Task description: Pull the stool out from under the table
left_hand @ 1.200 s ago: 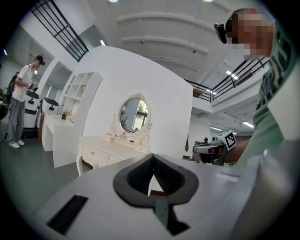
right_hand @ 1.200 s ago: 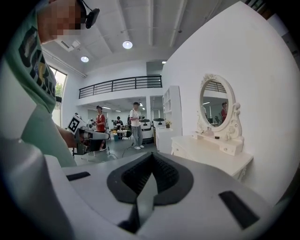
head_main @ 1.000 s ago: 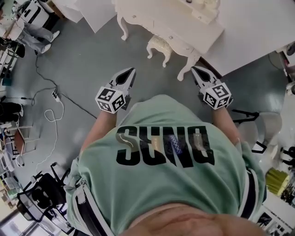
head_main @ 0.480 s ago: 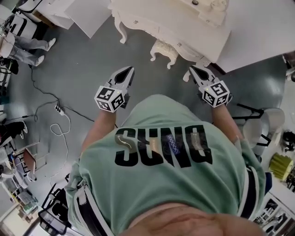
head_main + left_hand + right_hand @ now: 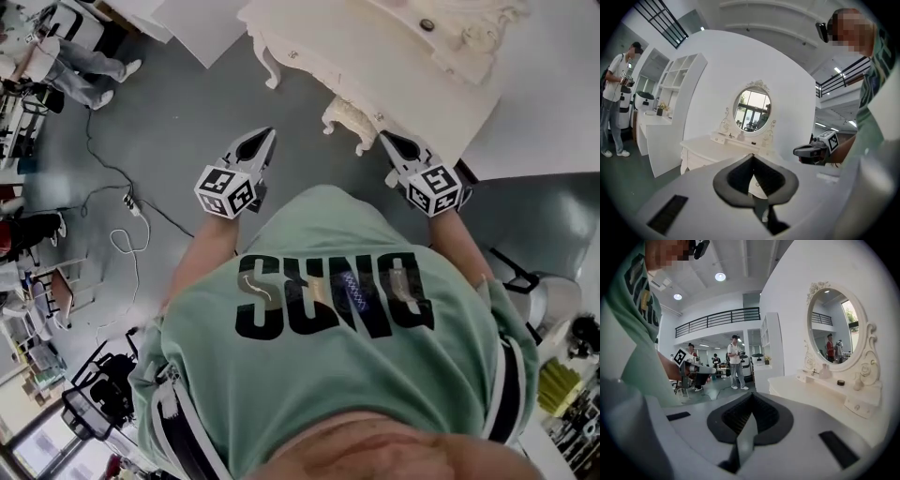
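Both my claws are closed and empty. The left gripper (image 5: 263, 140) shows its jaws pressed together in a line in its own view, and the right gripper (image 5: 388, 142) looks the same. I hold them side by side in front of my chest, pointing at the furniture.

The small cream carved stool (image 5: 347, 116) is ahead of me, tucked partly under the front edge of the cream dressing table (image 5: 349, 49). Only its near end and curved legs show from above. It sits between the lines of my two claws, nearer the right one, and touches neither.

I judge I am on the approach, so the first thing is to spread both sets of jaws before I get there. I also have to go down low, because the seat rim sits well beneath where my claws hang now. I would take the near rim with one claw on each side, so the stool comes straight and does not swing.

The pull should be level and slow along the grey floor (image 5: 187, 103). A curved leg could catch a table leg, and a jolt would shake the small things on the tabletop under the oval mirror (image 5: 754, 105). I need to step back as I draw it out.
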Demonstrator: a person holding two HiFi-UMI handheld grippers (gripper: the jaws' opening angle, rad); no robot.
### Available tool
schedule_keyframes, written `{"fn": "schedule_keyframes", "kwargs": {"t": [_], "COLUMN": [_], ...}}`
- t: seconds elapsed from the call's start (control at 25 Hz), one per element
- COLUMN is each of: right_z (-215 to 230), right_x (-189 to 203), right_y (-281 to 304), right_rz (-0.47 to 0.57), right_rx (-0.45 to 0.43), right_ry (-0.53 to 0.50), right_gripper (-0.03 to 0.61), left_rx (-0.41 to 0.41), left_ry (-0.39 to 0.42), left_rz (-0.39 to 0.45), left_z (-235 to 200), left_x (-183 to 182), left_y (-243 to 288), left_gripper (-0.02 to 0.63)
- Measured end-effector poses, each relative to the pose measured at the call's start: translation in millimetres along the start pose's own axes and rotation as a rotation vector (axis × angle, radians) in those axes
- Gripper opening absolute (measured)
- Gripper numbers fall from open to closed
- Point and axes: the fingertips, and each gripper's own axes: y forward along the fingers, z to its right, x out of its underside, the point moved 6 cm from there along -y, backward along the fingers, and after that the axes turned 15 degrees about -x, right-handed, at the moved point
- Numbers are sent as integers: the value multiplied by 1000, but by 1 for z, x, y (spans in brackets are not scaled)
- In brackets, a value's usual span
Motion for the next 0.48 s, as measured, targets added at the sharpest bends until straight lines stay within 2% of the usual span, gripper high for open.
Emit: {"fn": "schedule_keyframes", "kwargs": {"t": [0.12, 0.24, 0.36, 0.48], "right_z": [31, 39, 46, 48], "right_x": [-10, -13, -17, -9], "right_y": [14, 31, 55, 76], "right_rz": [-2, -8, -19, -16], "right_rx": [-21, -18, 18, 78], "right_ry": [-4, 9, 10, 67], "right_gripper": [-6, -6, -6, -6], "left_rx": [-14, 7, 38, 66], "left_ry": [4, 1, -12, -17], "left_rz": [3, -8, -8, -35], "left_z": [0, -12, -40, -65], "left_x": [-12, -15, -17, -6], "left_y": [22, 32, 44, 48], "left_gripper": [8, 8, 8, 8]}}
